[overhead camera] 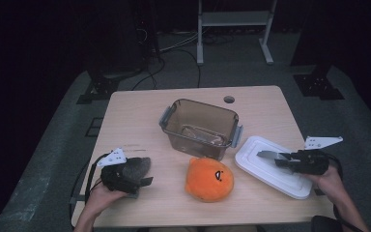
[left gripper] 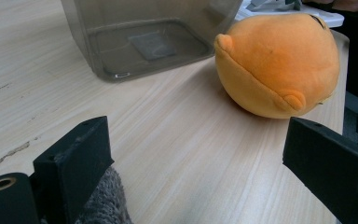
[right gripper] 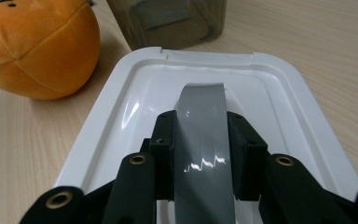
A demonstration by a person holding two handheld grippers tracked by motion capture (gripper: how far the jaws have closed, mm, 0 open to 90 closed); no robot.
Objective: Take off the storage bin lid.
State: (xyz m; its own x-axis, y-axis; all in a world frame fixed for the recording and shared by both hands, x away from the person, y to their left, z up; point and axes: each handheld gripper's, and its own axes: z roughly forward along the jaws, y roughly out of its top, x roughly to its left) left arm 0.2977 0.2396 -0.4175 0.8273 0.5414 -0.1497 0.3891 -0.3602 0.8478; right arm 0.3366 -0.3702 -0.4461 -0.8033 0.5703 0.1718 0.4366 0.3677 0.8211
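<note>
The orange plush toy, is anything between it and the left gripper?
Nothing visible. The left gripper stands open with bare table running up to the plush toy. A grey cloth lies beside one jaw, off the path.

We see an orange plush toy point(overhead camera: 209, 179) on the wooden table point(overhead camera: 140, 116), between the left gripper point(overhead camera: 144, 175) and the right gripper point(overhead camera: 276, 158). Ahead of both stands a smoky clear tub point(overhead camera: 200, 126). Cables point(overhead camera: 174, 48) lie on the floor beyond.
</note>
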